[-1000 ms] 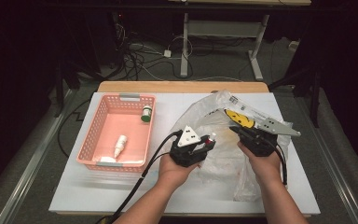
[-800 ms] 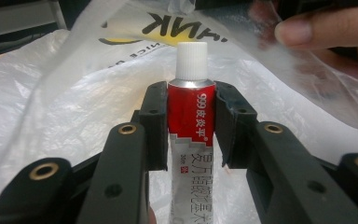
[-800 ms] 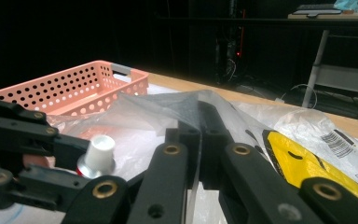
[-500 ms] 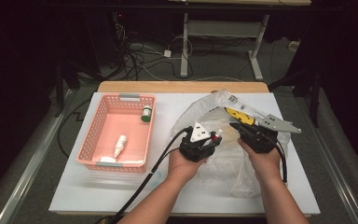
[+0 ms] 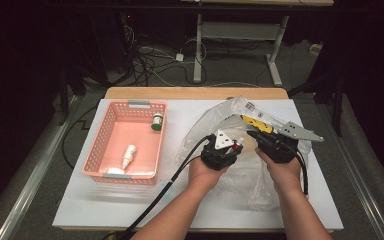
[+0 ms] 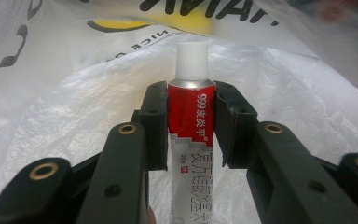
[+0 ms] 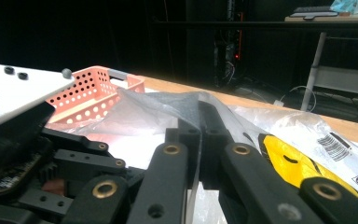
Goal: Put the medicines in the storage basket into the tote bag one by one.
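A red and white ointment tube (image 6: 189, 116) with a white cap stands between the jaws of my left gripper (image 6: 191, 93), which is shut on it. White bag film surrounds the tube on all sides. In the high view the left gripper (image 5: 236, 145) points the tube (image 5: 238, 144) into the mouth of a clear plastic bag (image 5: 215, 122) at the table's middle right. My right gripper (image 7: 199, 109) is shut on the bag's thin edge (image 7: 168, 105) and holds it up. From above, the right gripper (image 5: 254, 134) sits just right of the left one.
A pink basket (image 5: 105, 145) stands at the left of the white table top (image 5: 80, 200), holding a green-capped bottle (image 5: 157, 121) and a small white bottle (image 5: 129, 154). The bag's yellow print (image 5: 258, 125) faces up. Cables trail toward the front edge.
My left gripper has carried the tube to the right and slightly forward, into the bag's mouth. The right gripper has kept its hold on the bag's edge, shifting little.
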